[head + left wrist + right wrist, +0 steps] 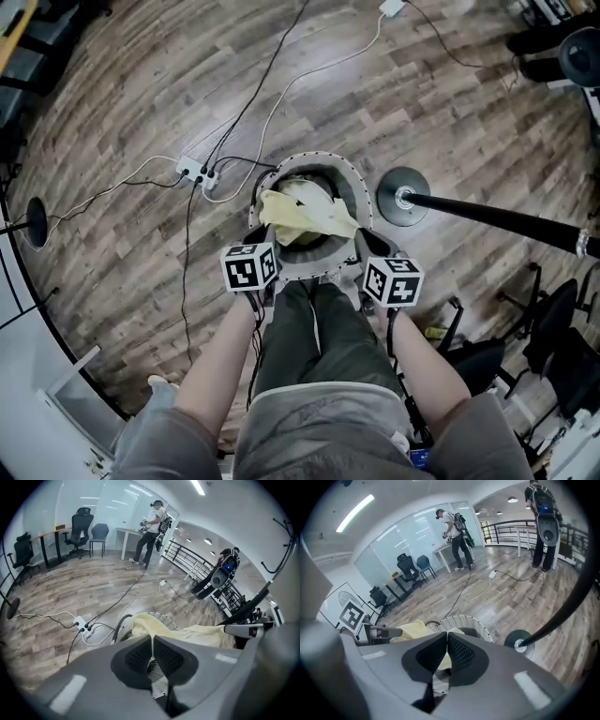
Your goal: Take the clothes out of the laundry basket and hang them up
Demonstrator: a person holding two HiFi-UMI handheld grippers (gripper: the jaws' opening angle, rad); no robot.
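A round white laundry basket [352, 184] stands on the wood floor right in front of me. A pale yellow garment [305, 217] is lifted out over its near rim. My left gripper [258, 234] is at the garment's left edge and my right gripper [367, 242] at its right edge. In the left gripper view the left gripper [153, 641] is shut, with a strip of the yellow garment [197, 634] pinched between the pads. In the right gripper view the right gripper [447, 639] is shut too, with yellow garment [410, 631] cloth at its pads above the basket [469, 620].
A black stand with a round base [403, 197] and a long pole [506, 217] is just right of the basket. A power strip [197, 173] with cables lies to the left. Office chairs [553, 328] stand at the lower right. A person [152, 527] stands far off by a desk.
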